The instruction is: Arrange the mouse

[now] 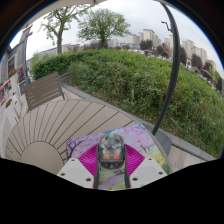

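Mouse held in the gripper above a patterned mouse mat, outdoors on a slatted table.

The gripper has its two fingers closed in on a dark computer mouse, whose sides sit against the magenta pads, so it appears clamped rather than standing free. The mouse lies directly between the fingers, its long axis running straight ahead along them, nose pointing away. Under and just beyond the fingertips lies a colourful mouse mat on the round slatted table. Whether the mouse rests on the mat or hangs just above it cannot be told. Beyond the table are a hedge and distant buildings. The next move likely turns on setting the mouse squarely on the mat.
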The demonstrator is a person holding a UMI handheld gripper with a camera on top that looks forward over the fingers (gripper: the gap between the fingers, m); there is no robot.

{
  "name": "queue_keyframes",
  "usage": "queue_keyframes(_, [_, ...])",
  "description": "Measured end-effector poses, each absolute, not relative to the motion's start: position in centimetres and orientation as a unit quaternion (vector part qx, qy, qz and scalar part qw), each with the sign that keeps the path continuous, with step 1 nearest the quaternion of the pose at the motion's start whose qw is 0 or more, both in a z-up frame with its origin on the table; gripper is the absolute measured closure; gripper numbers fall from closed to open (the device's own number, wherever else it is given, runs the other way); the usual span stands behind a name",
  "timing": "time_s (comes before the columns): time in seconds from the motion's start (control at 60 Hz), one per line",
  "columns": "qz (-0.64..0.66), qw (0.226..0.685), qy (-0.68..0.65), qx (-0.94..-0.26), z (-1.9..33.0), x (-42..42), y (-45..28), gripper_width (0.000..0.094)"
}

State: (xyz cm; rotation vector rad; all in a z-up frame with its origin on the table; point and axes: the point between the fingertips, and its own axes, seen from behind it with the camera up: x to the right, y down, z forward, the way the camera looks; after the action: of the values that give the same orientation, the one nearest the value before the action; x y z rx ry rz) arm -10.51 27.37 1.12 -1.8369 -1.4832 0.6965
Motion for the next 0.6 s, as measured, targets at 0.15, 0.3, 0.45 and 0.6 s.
queue_keyframes(0.15, [0.263, 0.316, -0.570, -0.711, -1.6, -8.8, 27.7, 0.0493])
queue_keyframes(0.3, [0.217, 0.319, -0.570, -0.726, 0.3, -6.7, 28.7, 0.0115])
queue_keyframes(0.45, [0.225, 0.293, -0.583, -0.723, 6.7, -0.4, 25.2, 0.0092])
queue_keyframes(0.6, [0.222, 0.261, -0.600, -0.723, 11.6, 9.0, 20.6, 0.0091])
